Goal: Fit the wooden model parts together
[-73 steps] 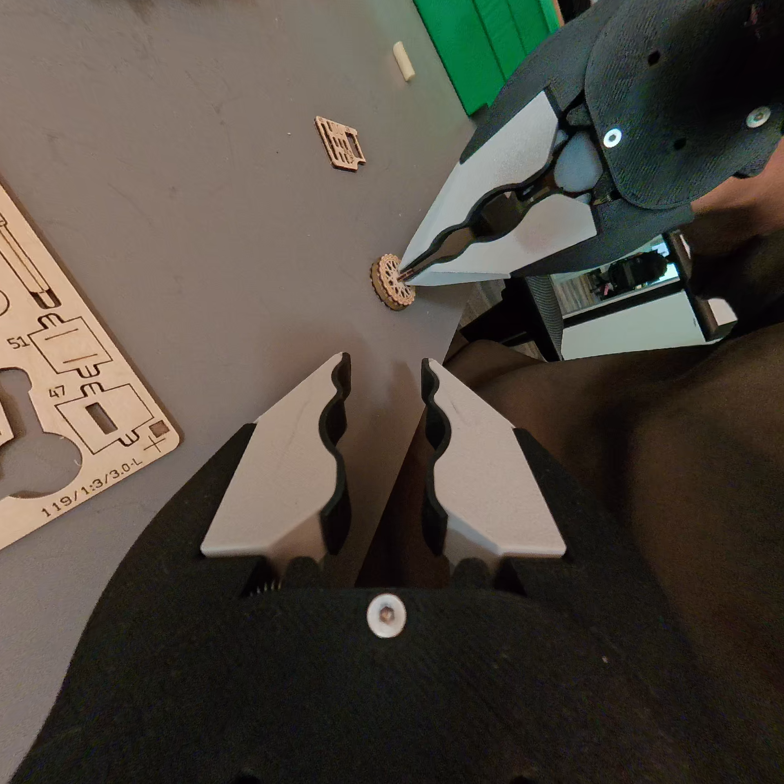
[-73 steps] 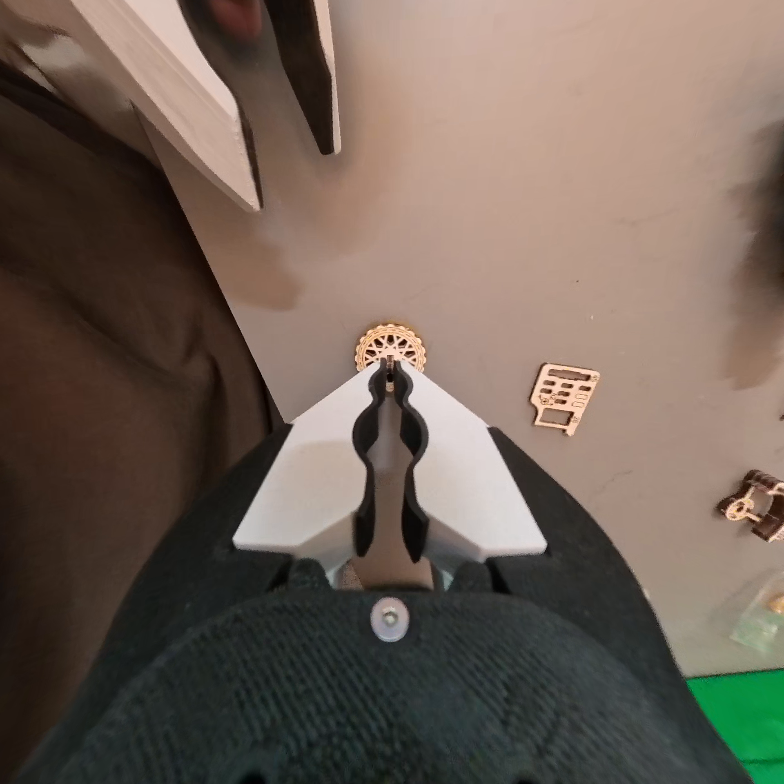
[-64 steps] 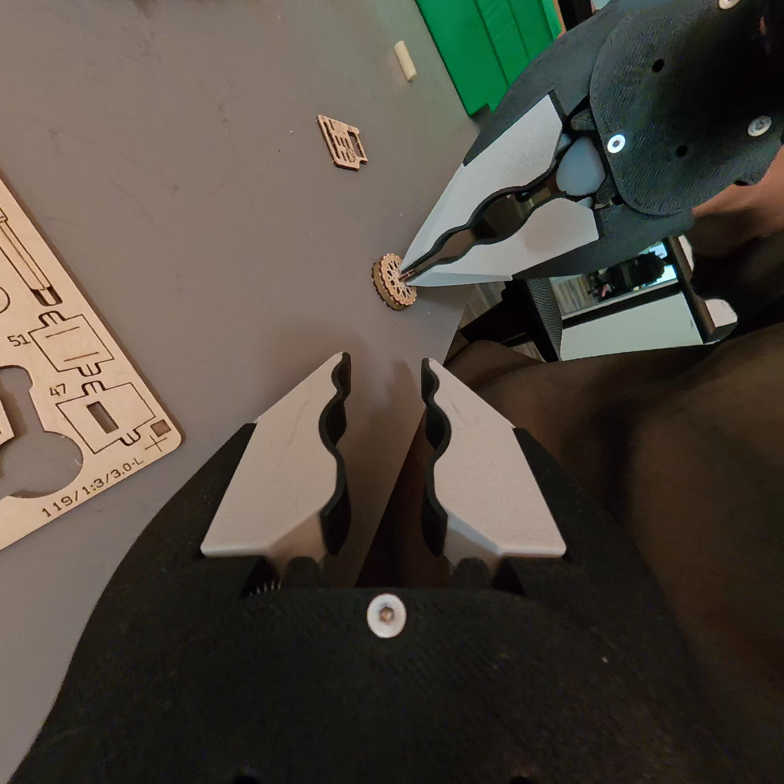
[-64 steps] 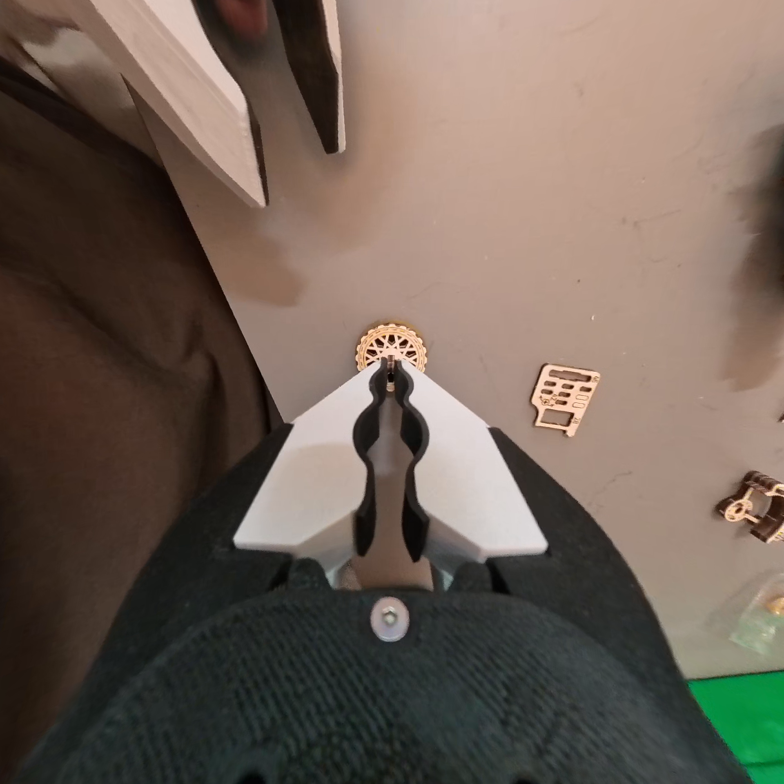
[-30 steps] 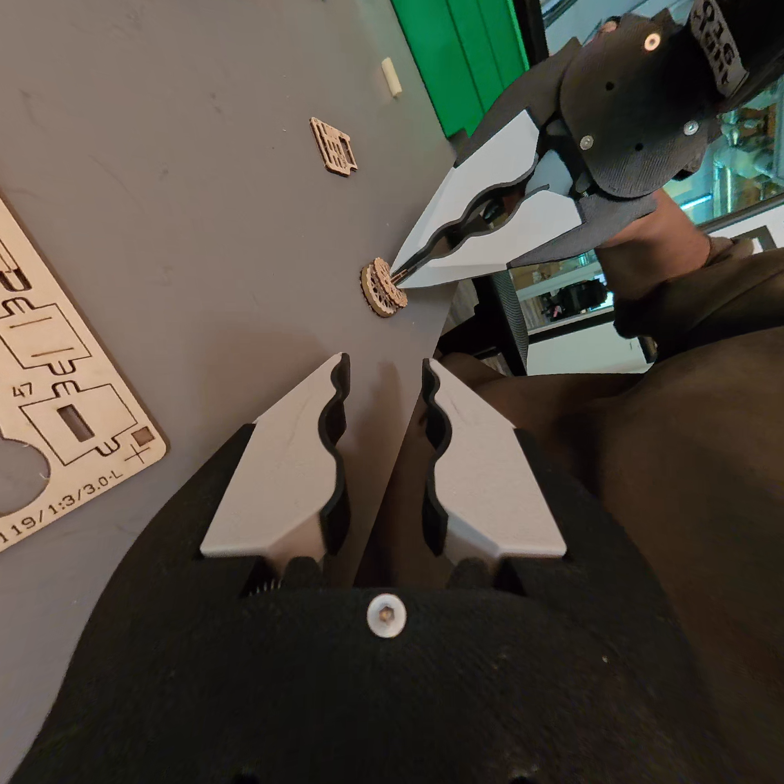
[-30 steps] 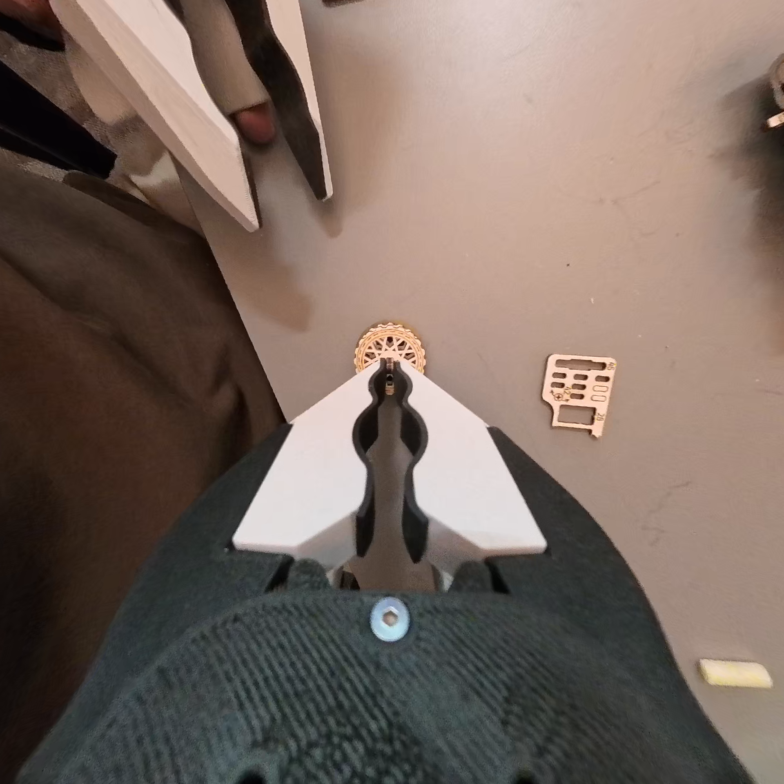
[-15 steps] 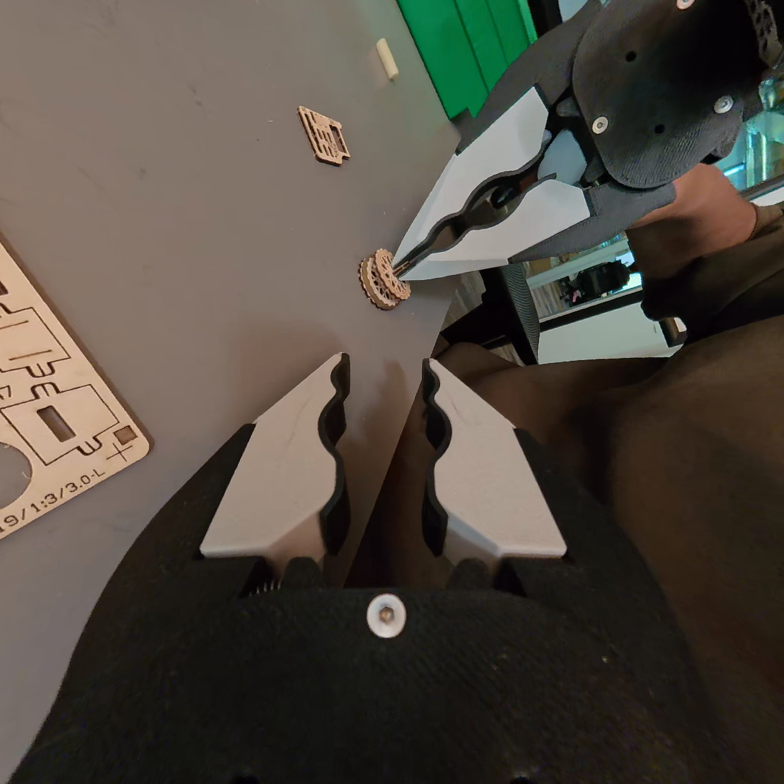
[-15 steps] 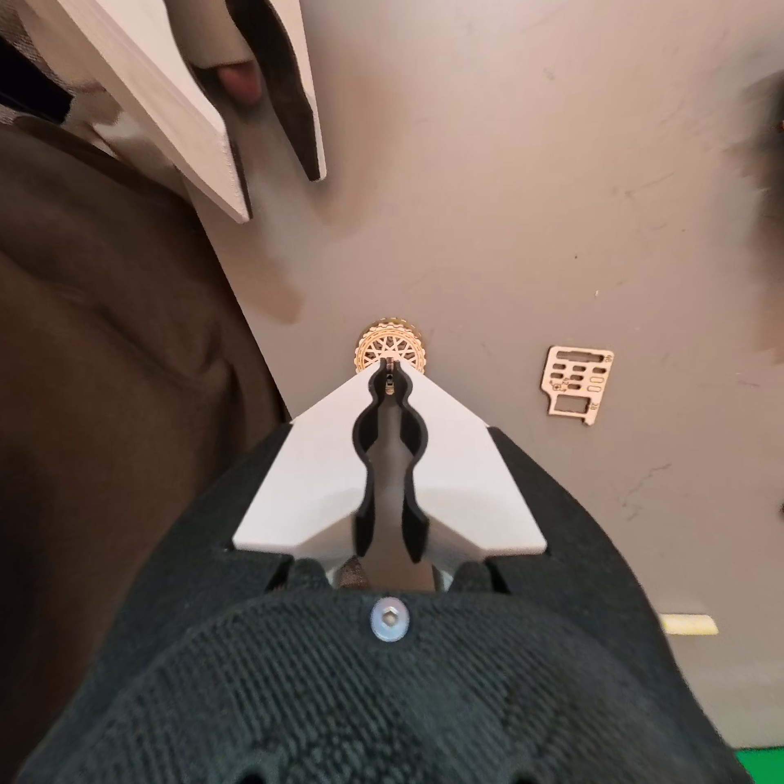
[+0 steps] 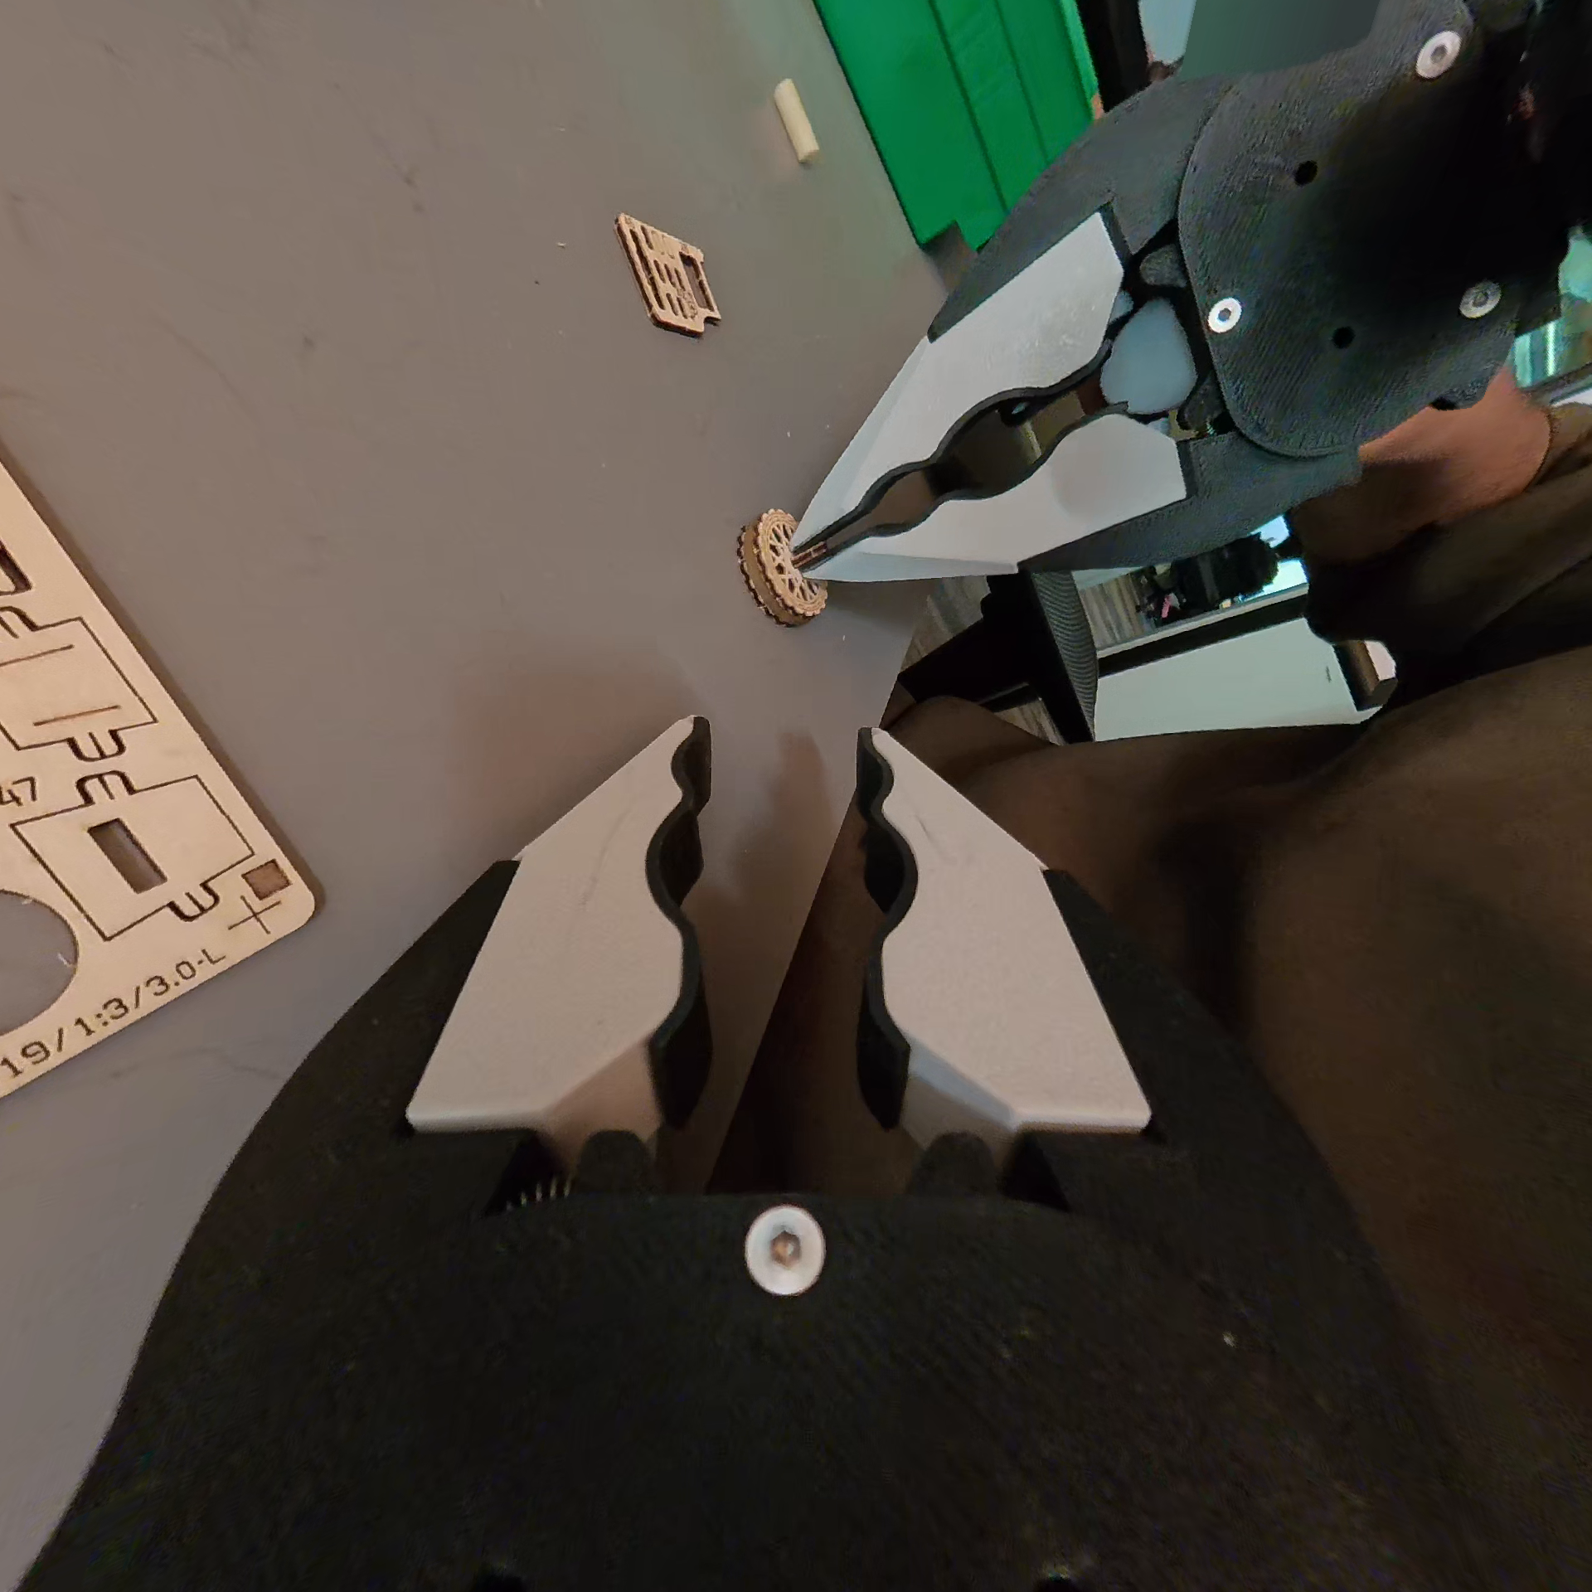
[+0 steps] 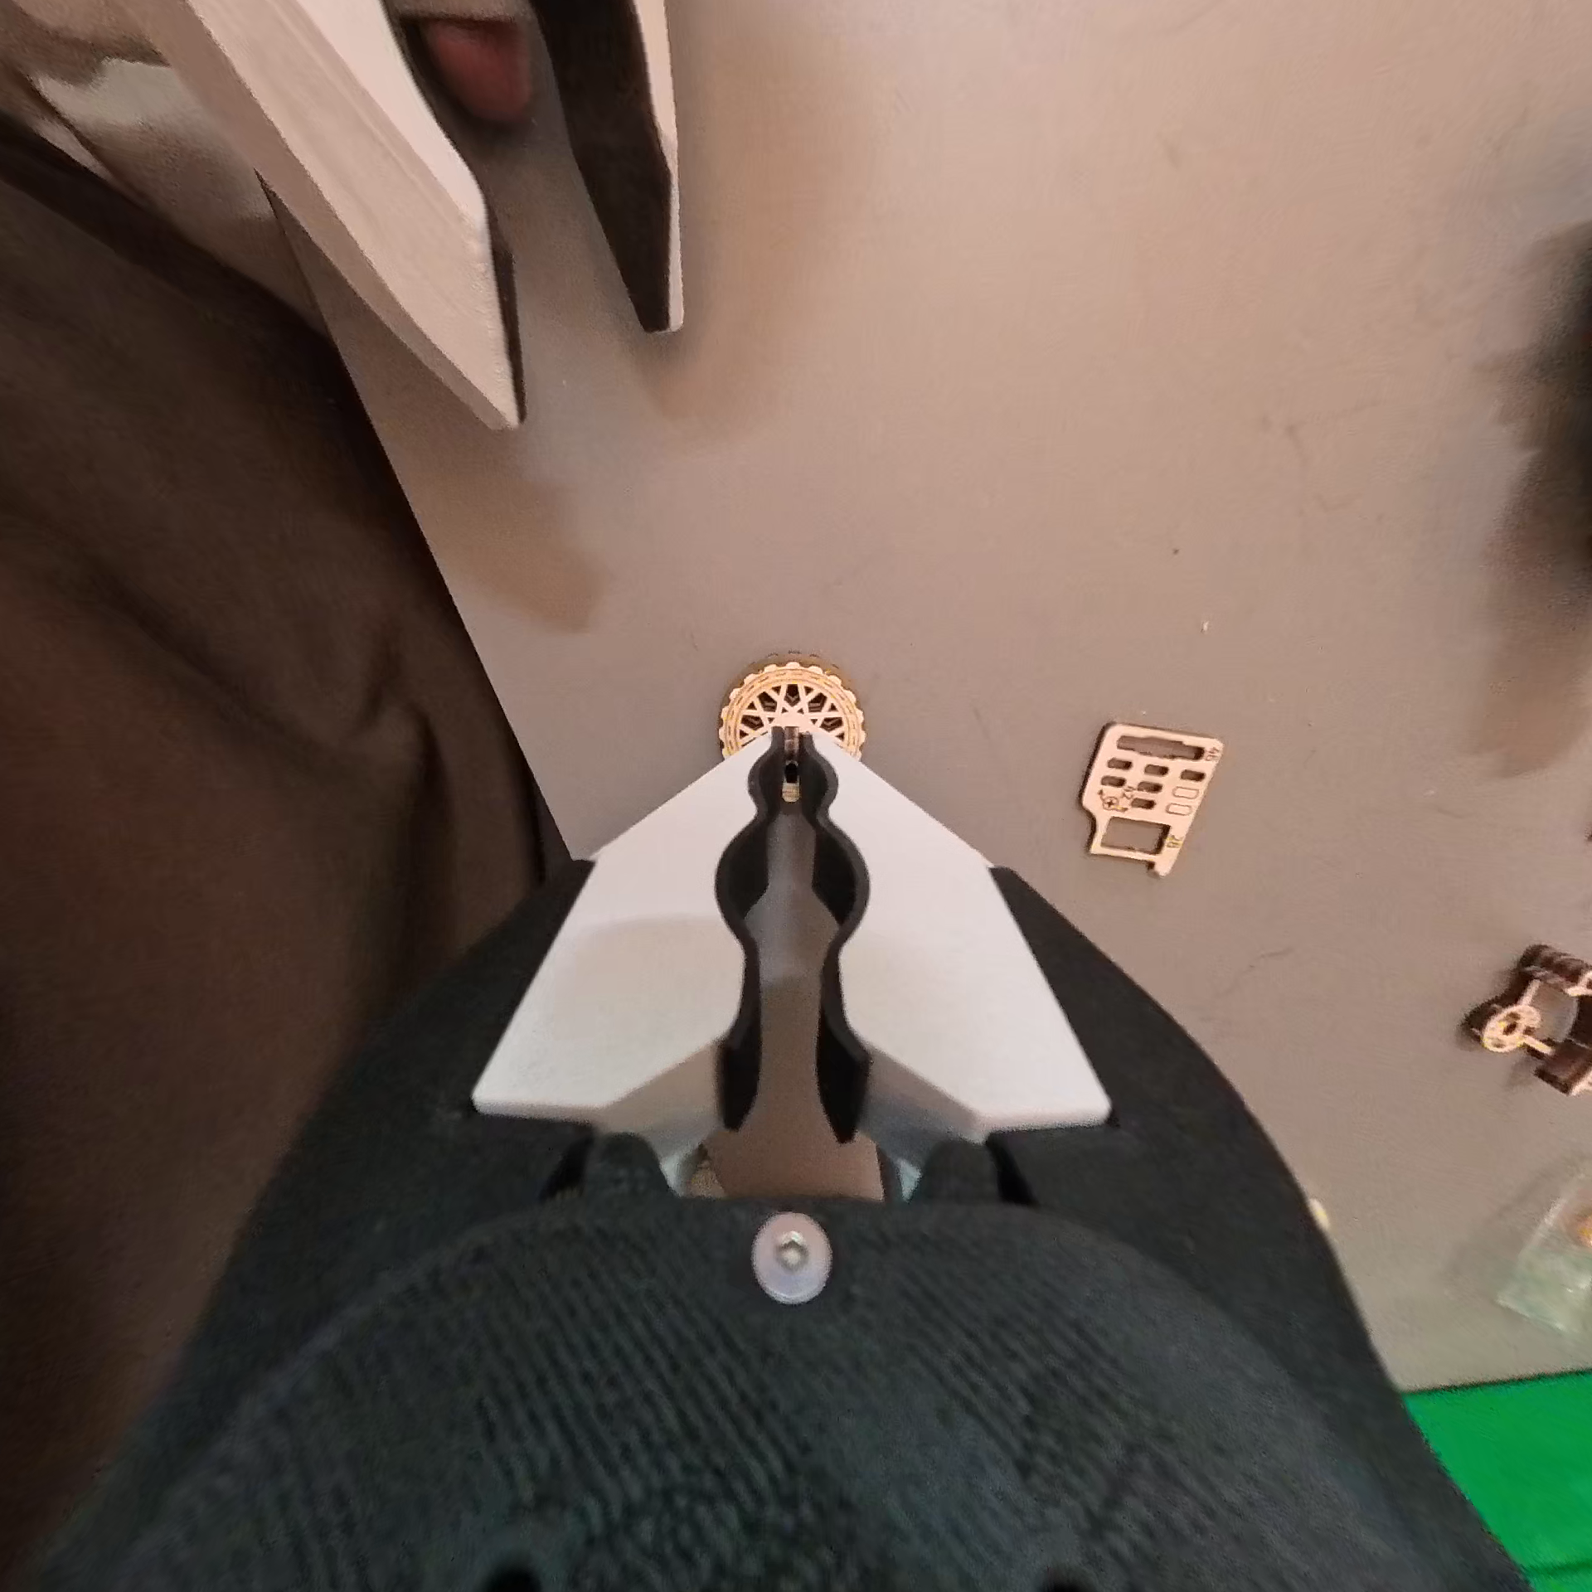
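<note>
At the left of the grey tabletop (image 9: 345,431) lay the cut-out wooden sheet (image 9: 103,861), and your left claw (image 9: 784,758) hung released at the near edge, holding nothing. Further right, your right claw (image 10: 791,758) was clenched on a thin pin (image 10: 789,780) set in the spoked wooden wheel (image 9: 780,569), with a small slotted wooden plate (image 10: 1150,797) and a dark wooden subassembly (image 10: 1538,1029) beyond, nothing between.

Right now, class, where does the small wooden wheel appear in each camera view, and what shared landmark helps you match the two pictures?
Left wrist view: wooden wheel lies centre, upper half, at the right gripper tip.
Right wrist view: wheel sits centre, just beyond that gripper's own fingers.
Shared landmark: the flat slotted wooden piece on the grey table.
</note>
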`<state>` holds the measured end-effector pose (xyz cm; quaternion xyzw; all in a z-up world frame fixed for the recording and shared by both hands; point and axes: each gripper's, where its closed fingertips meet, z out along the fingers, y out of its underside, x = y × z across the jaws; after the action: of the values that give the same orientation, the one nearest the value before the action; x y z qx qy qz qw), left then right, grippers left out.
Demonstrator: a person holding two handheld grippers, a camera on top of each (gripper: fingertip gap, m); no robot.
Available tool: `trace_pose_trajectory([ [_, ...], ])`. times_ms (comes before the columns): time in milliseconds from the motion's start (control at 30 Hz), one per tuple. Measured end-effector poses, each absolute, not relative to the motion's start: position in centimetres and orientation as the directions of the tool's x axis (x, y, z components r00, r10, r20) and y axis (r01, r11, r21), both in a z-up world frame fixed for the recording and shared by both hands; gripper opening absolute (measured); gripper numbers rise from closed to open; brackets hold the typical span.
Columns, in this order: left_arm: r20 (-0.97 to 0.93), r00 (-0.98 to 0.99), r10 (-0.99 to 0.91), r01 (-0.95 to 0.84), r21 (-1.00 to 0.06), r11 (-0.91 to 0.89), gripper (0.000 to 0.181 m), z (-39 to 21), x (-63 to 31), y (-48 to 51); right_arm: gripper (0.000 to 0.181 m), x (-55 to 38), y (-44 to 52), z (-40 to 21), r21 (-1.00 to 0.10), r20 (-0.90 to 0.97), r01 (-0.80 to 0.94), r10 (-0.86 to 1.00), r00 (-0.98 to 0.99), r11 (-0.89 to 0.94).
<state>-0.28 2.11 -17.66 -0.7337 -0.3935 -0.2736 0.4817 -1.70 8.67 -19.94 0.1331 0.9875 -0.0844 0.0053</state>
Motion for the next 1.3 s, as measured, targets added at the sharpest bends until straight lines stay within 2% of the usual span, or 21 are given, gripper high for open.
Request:
trace_pose_trajectory([
  [300,0.778,0.545,0.313,0.838,-0.495,-0.228,0.033,-17.6,-0.2,2.1,0.004,-1.6,8.6,-19.9,-0.186,-0.043,0.274,0.271,-0.962,0.944],
  [367,0.777,0.546,0.313,0.838,-0.496,-0.229,0.033,-17.6,-0.2,2.1,0.017,-1.4,8.3,-19.7,-0.211,-0.057,0.276,0.27,-0.961,0.938],
  [633,0.782,0.54,0.311,0.841,-0.491,-0.226,0.033,-17.6,-0.2,2.1,0.043,-1.6,8.3,-19.9,-0.245,-0.011,0.253,0.258,-0.966,0.936],
  [800,0.785,0.534,0.314,0.845,-0.486,-0.224,0.032,-17.8,-0.3,2.1,0.037,-2.0,8.7,-20.7,-0.222,0.05,0.212,0.228,-0.972,0.952],
  [1167,0.784,0.537,0.313,0.844,-0.489,-0.222,0.032,-17.7,-0.3,2.1,0.034,-1.9,8.6,-20.7,-0.266,0.005,0.238,0.248,-0.969,0.934],
  [1300,0.784,0.538,0.31,0.843,-0.491,-0.22,0.033,-17.6,-0.3,2.1,0.034,-2.0,8.5,-20.5,-0.318,-0.002,0.249,0.262,-0.965,0.915],
])
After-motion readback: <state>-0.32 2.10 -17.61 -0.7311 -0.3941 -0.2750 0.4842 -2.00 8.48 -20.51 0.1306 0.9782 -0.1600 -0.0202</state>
